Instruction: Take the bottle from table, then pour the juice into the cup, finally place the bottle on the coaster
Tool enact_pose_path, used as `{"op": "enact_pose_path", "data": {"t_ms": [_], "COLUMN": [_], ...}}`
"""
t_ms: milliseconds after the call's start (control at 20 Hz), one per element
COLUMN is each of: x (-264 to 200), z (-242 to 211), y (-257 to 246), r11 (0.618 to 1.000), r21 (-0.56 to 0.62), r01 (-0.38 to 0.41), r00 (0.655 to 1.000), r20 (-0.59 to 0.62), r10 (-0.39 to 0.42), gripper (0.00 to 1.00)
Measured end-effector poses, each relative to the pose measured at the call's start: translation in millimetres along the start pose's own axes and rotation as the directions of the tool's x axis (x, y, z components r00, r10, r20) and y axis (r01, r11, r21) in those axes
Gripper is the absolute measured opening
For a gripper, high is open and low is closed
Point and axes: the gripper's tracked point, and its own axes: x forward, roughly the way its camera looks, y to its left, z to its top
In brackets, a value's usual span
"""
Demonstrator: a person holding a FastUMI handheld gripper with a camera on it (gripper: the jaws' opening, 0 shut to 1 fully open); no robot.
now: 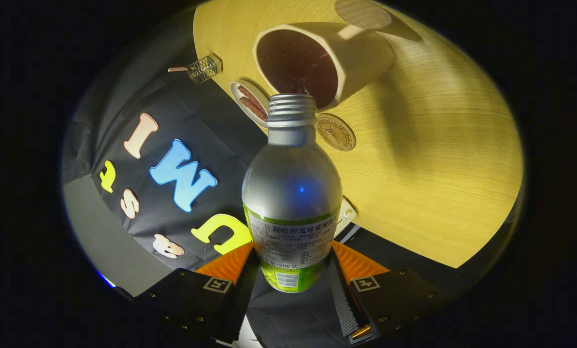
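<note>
A silver bottle (292, 193) with a green and white label and an uncapped threaded neck sits between my fingers, and my gripper (292, 258) is shut on its lower body. The whole view is rolled sideways, so the bottle is tilted over the wooden table (428, 159). Its open mouth points at the rim of a white cup (361, 55) with a dark inside, just beyond the neck. A round brown coaster (336, 132) lies flat on the table right beside the bottle's neck, below the cup. No stream of juice is visible.
A small white dish (246, 95) with brown sticks sits by the cup near the table's edge. A little clear box (204, 67) stands at that edge. A second round tan disc (363, 13) lies beyond the cup. The black cloth wall (172, 145) is behind the table.
</note>
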Motion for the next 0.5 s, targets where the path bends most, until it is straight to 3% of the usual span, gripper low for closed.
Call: {"op": "enact_pose_path", "data": {"t_ms": [500], "x": [1.7], "z": [-1.2], "y": [3.7], "r11": [0.999], "r21": [0.038], "r01": [-0.025], "r00": [1.000], "r20": [0.012], "r10": [0.025], "gripper": [0.75]}}
